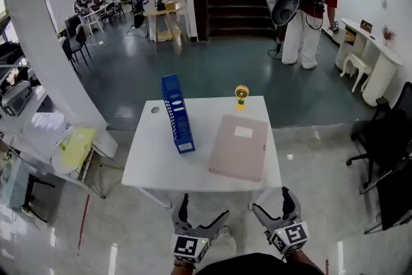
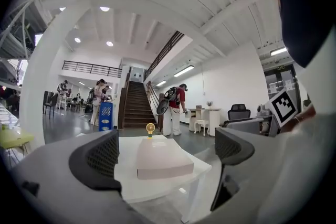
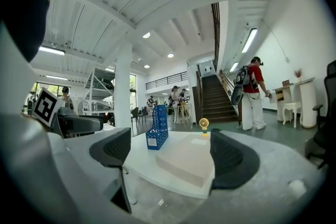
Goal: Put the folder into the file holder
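Observation:
A pale pink folder (image 1: 239, 146) lies flat on the right half of the white table (image 1: 154, 161). It also shows as the folder (image 2: 160, 157) in the left gripper view and as the folder (image 3: 188, 160) in the right gripper view. A blue file holder (image 1: 177, 112) stands upright on the table's left half; the file holder (image 3: 158, 134) is also in the right gripper view. My left gripper (image 1: 201, 216) and right gripper (image 1: 273, 201) hover in front of the table's near edge, short of it. Both are open with nothing between their jaws.
A small yellow desk fan (image 1: 241, 95) stands at the table's far edge beyond the folder. A person (image 1: 311, 13) with a backpack bends over a white desk at back right. A black office chair (image 1: 386, 138) is at right, cluttered shelving (image 1: 38, 138) at left.

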The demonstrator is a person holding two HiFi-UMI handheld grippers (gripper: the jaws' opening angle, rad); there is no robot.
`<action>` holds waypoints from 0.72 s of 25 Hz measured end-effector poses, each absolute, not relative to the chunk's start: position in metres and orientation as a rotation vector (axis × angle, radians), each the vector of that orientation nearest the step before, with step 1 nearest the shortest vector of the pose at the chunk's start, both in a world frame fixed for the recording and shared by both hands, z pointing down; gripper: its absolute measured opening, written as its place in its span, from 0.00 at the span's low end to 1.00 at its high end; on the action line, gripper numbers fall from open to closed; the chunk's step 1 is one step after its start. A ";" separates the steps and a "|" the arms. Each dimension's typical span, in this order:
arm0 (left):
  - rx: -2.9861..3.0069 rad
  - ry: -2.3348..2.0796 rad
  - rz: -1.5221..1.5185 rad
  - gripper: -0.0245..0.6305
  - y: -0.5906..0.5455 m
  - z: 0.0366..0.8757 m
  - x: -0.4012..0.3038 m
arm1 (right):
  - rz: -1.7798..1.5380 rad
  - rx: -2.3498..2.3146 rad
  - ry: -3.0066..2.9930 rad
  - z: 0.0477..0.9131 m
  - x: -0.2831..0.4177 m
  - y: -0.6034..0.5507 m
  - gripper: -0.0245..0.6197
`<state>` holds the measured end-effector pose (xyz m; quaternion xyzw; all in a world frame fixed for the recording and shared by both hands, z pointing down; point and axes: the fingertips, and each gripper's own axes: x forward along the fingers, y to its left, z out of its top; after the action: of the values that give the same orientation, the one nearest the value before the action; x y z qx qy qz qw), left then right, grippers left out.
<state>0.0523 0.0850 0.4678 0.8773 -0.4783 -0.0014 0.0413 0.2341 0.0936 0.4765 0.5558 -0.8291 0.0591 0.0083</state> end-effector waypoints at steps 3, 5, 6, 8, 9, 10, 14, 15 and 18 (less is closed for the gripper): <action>2.697 -1.441 0.019 0.89 0.046 0.470 0.052 | 0.197 1.712 -2.599 0.483 0.233 0.062 0.75; 2.710 -1.423 0.033 0.89 0.022 0.472 0.055 | 0.188 1.719 -2.579 0.487 0.236 0.043 0.75; 2.716 -1.414 0.037 0.89 0.012 0.473 0.056 | 0.170 1.729 -2.567 0.487 0.239 0.034 0.75; 2.729 -1.395 0.045 0.89 -0.008 0.476 0.059 | 0.147 1.756 -2.557 0.488 0.245 0.018 0.75; 2.735 -1.386 0.047 0.89 -0.017 0.479 0.060 | 0.149 1.774 -2.558 0.488 0.247 0.010 0.75; 2.742 -1.374 0.047 0.89 -0.026 0.481 0.060 | 0.149 1.795 -2.555 0.488 0.248 0.003 0.75; 2.760 -1.298 0.059 0.89 -0.060 0.483 0.073 | 0.121 1.872 -2.502 0.489 0.262 -0.026 0.75; 2.768 -1.285 0.063 0.89 -0.068 0.483 0.077 | 0.123 1.882 -2.490 0.489 0.266 -0.033 0.75; 2.777 -1.272 0.085 0.89 -0.091 0.492 0.085 | 0.156 1.898 -2.474 0.492 0.275 -0.055 0.75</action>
<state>0.0848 -0.0912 0.4919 0.9080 -0.4160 0.0279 0.0427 0.2750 -0.0555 0.4922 0.6079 -0.7924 0.0499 0.0097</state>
